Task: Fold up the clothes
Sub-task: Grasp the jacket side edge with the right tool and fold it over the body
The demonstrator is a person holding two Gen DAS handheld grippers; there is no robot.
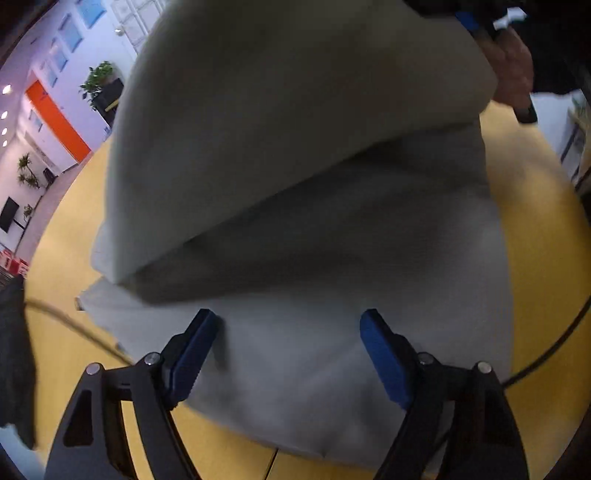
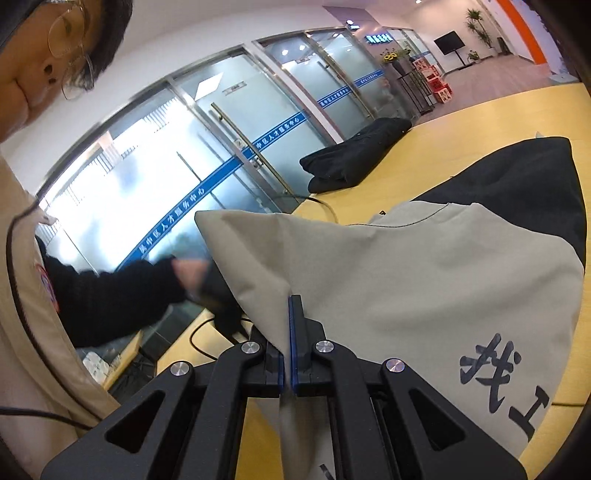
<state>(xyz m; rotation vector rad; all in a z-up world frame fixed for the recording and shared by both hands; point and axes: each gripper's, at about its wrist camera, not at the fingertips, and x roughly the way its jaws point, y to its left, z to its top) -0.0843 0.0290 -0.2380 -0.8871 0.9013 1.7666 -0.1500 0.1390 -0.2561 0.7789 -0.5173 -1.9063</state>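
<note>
A grey garment (image 1: 303,192) lies on the yellow table (image 1: 66,332), its upper layer lifted and folding over the lower layer. My left gripper (image 1: 290,332) is open just above the near part of the lower layer, holding nothing. In the right wrist view the same garment (image 2: 424,280) is beige-grey with dark printed characters and a black part at the far right. My right gripper (image 2: 290,314) is shut on an edge of that garment and holds it up off the table (image 2: 406,166). The right gripper also shows at the top right of the left wrist view (image 1: 476,26).
A folded black garment (image 2: 354,155) lies at the table's far side. A dark cloth (image 1: 14,354) hangs at the left edge. Black cables (image 1: 74,325) cross the table on both sides. Glass doors (image 2: 221,147) stand behind the table; the person stands at the left.
</note>
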